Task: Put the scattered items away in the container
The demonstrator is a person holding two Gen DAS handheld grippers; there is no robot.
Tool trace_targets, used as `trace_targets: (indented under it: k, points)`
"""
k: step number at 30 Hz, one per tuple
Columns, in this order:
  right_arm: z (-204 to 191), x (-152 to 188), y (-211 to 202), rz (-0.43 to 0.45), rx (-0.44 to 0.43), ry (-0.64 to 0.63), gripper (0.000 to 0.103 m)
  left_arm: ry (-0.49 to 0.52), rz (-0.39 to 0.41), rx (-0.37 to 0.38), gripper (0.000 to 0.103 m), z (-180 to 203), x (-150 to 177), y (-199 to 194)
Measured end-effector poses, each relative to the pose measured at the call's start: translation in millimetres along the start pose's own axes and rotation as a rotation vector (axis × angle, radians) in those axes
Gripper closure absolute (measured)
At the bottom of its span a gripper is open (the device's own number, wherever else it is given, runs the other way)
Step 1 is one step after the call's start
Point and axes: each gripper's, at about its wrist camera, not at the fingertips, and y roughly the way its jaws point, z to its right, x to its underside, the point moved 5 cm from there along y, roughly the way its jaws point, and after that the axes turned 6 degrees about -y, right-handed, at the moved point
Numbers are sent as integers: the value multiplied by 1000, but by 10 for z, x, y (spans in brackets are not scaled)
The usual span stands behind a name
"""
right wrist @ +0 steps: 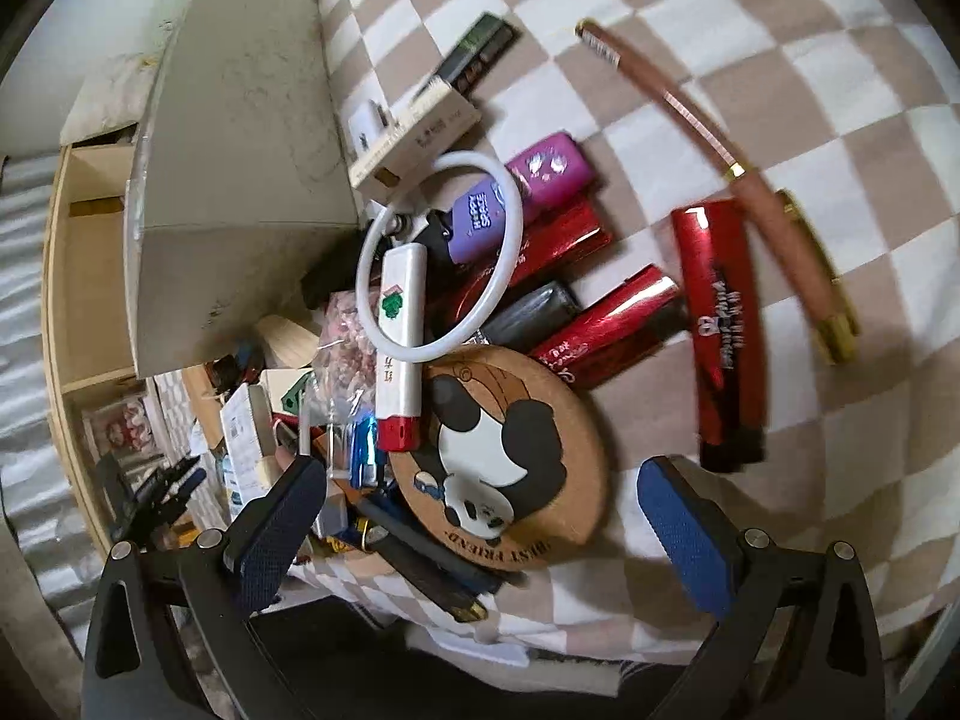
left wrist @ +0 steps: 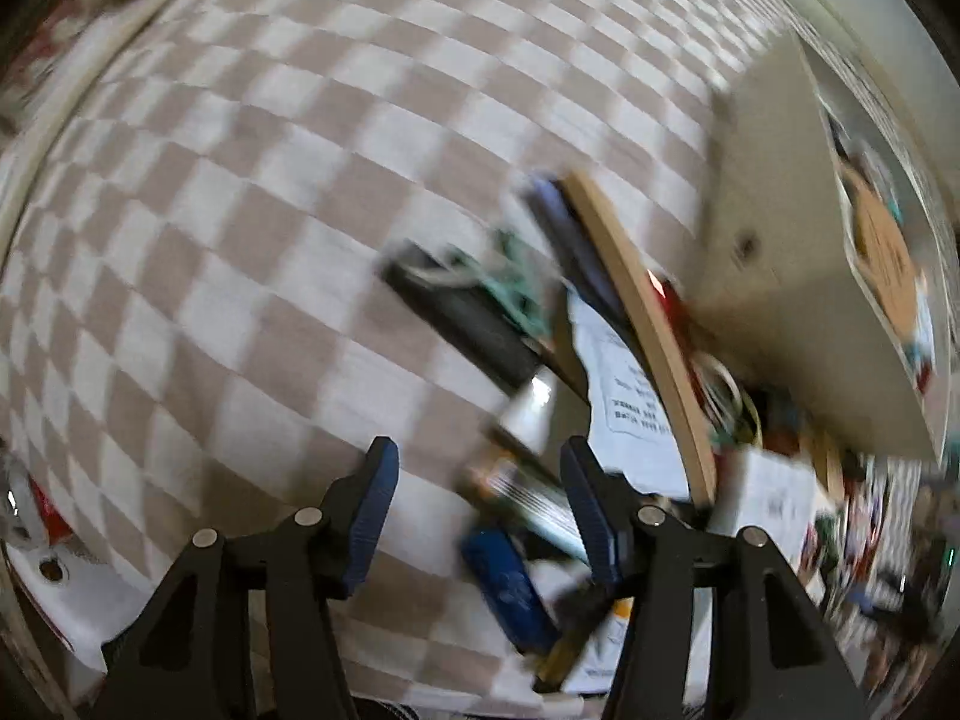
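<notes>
In the blurred left wrist view my left gripper (left wrist: pixel 480 456) points down at the checkered cloth, open, with nothing pressed between its pads. A striped packet (left wrist: pixel 528 492) and a blue lighter (left wrist: pixel 510 588) lie by its right finger. The thin wooden wall (left wrist: pixel 636 324) of a box runs beside them. My right gripper (right wrist: pixel 480 471) stands wide open over a round panda cork coaster (right wrist: pixel 504 450), not gripping it. Around the coaster lie a white lighter (right wrist: pixel 402 324), a white cable loop (right wrist: pixel 462 159), a purple lighter (right wrist: pixel 516 198), red foil tubes (right wrist: pixel 726 330) and a pink pen (right wrist: pixel 750 180).
A grey cardboard box (right wrist: pixel 240 150) stands at the left of the pile, also seen as grey cardboard (left wrist: pixel 792 276). A wooden box with compartments (right wrist: pixel 84 276) lies beyond it. Small clutter fills the gap between them. Checkered cloth (left wrist: pixel 270 180) spreads left of the pile.
</notes>
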Motion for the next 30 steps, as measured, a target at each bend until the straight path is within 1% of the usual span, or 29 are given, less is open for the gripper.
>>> trace_targets:
  k: [1, 3, 6, 9, 14, 16, 18, 21, 24, 25, 27, 30]
  points:
    - [4, -6, 20, 0, 22, -3, 0, 31, -11, -3, 36, 67, 34, 41]
    - [42, -25, 26, 10, 78, -16, 0, 77, -21, -17, 30, 163, 91, 105]
    - [133, -69, -42, 37, 104, -8, 0, 142, -28, -44, 28, 238, 102, 186]
    - [271, -132, -158, 87, 134, 18, 0, 189, -33, -49, 21, 273, 85, 224]
    - [553, -243, -364, 159, 172, 78, 0, 282, -45, -22, 20, 354, 103, 265]
    - [626, -256, -450, 187, 198, 98, 0, 320, -54, -18, 13, 388, 131, 286]
    - [665, -248, -500, 206, 246, 102, 0, 353, -55, -21, 11, 420, 157, 296]
    - [697, -227, -583, 207, 352, 59, 0, 410, -40, -36, 11, 466, 177, 297]
    - [607, -244, -542, 210, 455, 16, 0, 450, -36, -46, 10, 482, 187, 318]
    - [607, -253, -517, 200, 461, 23, 0, 455, -41, -48, 10, 478, 188, 335]
    - [618, -272, -463, 181, 445, 58, 0, 451, -49, -42, 10, 467, 181, 366]
    - [642, -325, -422, 183, 438, 105, 0, 442, -49, -34, 10, 468, 168, 390]
